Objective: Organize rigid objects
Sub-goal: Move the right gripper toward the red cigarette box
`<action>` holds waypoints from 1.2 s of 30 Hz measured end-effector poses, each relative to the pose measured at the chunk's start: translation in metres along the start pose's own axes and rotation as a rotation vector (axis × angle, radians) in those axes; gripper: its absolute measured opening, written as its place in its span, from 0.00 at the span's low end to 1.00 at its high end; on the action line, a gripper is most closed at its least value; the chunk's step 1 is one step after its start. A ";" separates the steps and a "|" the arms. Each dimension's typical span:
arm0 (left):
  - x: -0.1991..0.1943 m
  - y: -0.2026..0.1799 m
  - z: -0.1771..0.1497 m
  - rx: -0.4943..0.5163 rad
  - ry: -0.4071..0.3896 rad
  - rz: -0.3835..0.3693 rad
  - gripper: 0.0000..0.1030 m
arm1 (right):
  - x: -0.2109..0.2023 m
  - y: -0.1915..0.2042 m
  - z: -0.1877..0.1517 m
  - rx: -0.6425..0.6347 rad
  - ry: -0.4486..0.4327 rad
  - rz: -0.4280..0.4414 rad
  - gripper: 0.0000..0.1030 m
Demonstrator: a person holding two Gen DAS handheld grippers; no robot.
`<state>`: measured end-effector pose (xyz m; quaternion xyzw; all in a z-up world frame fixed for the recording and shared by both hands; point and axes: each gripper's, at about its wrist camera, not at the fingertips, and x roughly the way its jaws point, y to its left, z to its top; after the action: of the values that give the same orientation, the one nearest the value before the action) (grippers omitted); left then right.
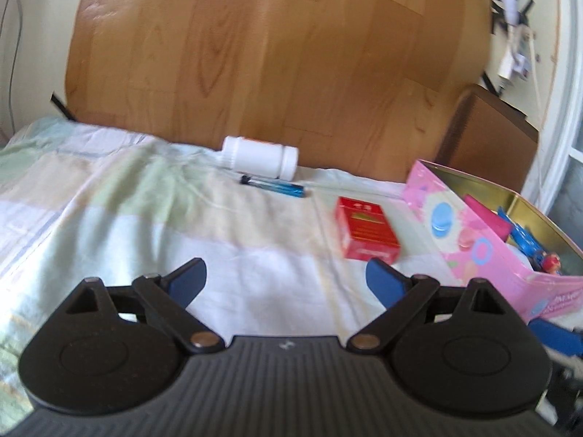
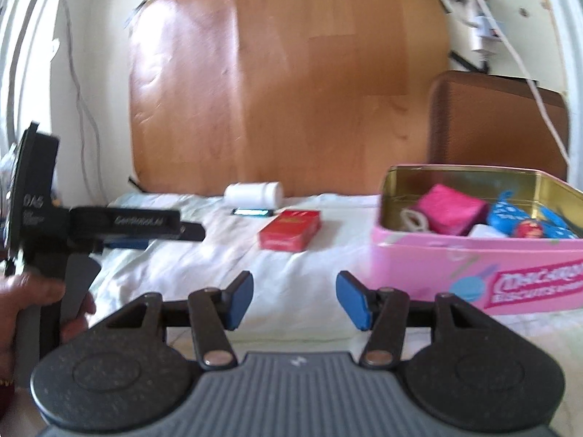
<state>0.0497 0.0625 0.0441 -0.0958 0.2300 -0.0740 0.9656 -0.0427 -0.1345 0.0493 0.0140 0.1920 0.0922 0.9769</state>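
Red box (image 2: 290,230) being approached, pink tin (image 2: 455,255) alongside.
Box lying ahead of right gripper (image 2: 294,300), long axis pointing away; both grippers, left gripper (image 1: 286,284) included, being held open, empty.

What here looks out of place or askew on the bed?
Three things lie loose outside the pink biscuit tin: a white bottle tipped on its side by the wooden board, a blue pen-like item just in front of it, and a red box lying flat, angled beside the tin. Nothing looks spilled or damaged.

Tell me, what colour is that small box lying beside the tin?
Red box, clearest in the right wrist view.
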 end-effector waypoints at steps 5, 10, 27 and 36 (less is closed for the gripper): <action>0.004 0.011 0.001 -0.057 0.008 -0.023 0.93 | 0.005 0.006 -0.001 -0.023 0.028 0.001 0.52; 0.005 0.014 0.000 -0.068 0.003 -0.038 0.93 | 0.007 0.005 -0.001 -0.017 0.043 0.004 0.53; 0.003 0.015 -0.003 -0.065 -0.008 -0.056 0.93 | 0.011 0.005 -0.002 -0.020 0.070 -0.003 0.55; 0.000 0.017 -0.003 -0.076 -0.022 -0.068 0.94 | 0.025 0.012 0.002 -0.065 0.116 0.022 0.55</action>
<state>0.0497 0.0791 0.0381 -0.1411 0.2186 -0.0970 0.9607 -0.0214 -0.1177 0.0432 -0.0209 0.2451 0.1097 0.9630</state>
